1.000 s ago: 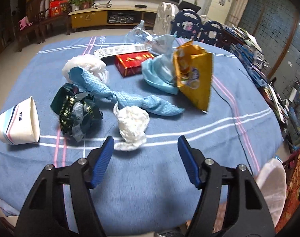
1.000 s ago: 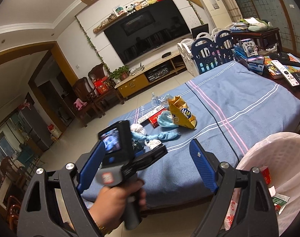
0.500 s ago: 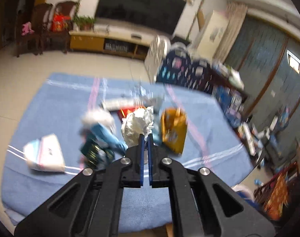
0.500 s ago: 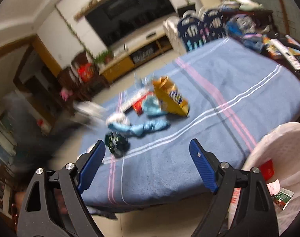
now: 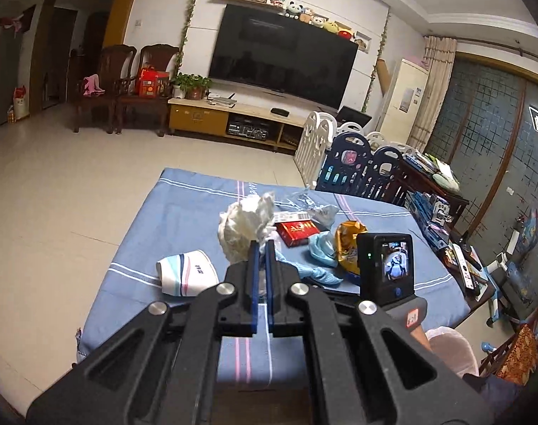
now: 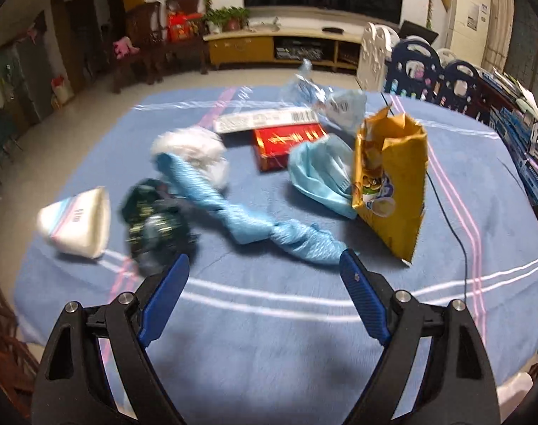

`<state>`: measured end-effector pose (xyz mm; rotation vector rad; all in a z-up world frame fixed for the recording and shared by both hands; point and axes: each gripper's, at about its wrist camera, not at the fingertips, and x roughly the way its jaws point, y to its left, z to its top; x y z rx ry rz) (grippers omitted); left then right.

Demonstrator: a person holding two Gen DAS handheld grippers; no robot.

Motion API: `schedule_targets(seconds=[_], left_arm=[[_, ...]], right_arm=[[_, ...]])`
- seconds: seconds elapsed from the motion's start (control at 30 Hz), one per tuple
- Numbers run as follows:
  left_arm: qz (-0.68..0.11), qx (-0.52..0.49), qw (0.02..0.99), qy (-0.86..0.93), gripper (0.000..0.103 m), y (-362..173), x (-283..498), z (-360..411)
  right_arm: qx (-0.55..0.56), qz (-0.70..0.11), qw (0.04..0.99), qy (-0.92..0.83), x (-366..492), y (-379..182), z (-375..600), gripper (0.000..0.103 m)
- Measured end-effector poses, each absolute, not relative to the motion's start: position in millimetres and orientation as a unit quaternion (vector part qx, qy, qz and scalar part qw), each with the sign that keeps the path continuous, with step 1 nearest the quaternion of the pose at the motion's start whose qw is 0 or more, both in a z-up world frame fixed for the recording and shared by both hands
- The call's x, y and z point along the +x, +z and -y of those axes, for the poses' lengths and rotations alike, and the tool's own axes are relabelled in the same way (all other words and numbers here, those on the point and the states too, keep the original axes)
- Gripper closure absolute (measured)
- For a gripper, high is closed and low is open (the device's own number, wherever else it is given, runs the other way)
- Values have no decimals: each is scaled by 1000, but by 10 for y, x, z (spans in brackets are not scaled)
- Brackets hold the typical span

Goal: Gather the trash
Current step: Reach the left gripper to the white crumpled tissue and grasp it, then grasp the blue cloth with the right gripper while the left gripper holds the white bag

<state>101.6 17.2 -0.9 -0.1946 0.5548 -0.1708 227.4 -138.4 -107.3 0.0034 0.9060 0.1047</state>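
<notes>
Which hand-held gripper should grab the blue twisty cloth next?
Right. The right hand-held gripper is open and empty just before the blue twisted cloth; the left hand-held gripper already clamps a crumpled white tissue.

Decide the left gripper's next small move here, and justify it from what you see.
Probably carry the crumpled white tissue right toward the pink-lined bin and release. The left gripper has its jaws shut on the tissue, lifted above the blue tablecloth, and the bin sits past the table's near right corner.
</notes>
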Motion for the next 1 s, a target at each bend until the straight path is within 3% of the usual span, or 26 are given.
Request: schedule_targets(seconds=[0.1, 0.17, 0.23, 0.27, 0.33, 0.37, 0.4, 0.63, 0.8, 0.9, 0.97, 1.0], left_arm=[[-281, -106, 950, -82, 99, -30, 1119, -242], [-283, -115, 949, -83, 99, -40, 1154, -267], [-283, -111, 949, -83, 99, -45, 1178, -236], [-283, -108, 949, -83, 99, -45, 1193, -231], [-282, -106, 950, -85, 99, -35, 1216, -229], [-282, -106, 950, -85, 99, -31, 1232, -228], [-282, -107, 950, -85, 99, -27, 1237, -226], [-282, -106, 950, -81, 99, -20, 1220, -275], [-287, -117, 948, -78, 99, -44, 1169, -342], [-300, -121, 943, -76, 99, -126, 1153, -329], [-313, -122, 939, -76, 99, -205, 1143, -307], [-316, -122, 938, -74, 99, -227, 1146, -298]], right_arm=[[-10, -447, 893, 46, 2469, -1241, 1412, 18], [-16, -453, 890, 48, 2574, -1349, 1422, 24], [-10, -467, 882, 62, 2626, -1429, 1436, 47], [-11, -469, 881, 63, 2627, -1448, 1447, 51], [-4, -472, 879, 73, 2622, -1420, 1464, 85], [5, -475, 877, 79, 2624, -1397, 1479, 93], [14, -475, 876, 85, 2606, -1350, 1501, 95], [51, -440, 891, 99, 2150, -753, 1647, 98], [94, -367, 920, 100, 1350, -161, 1795, 98], [106, -369, 919, 93, 1128, -169, 1813, 96], [88, -377, 916, 108, 1207, -231, 1727, 75], [70, -375, 918, 103, 1234, -261, 1689, 56]])
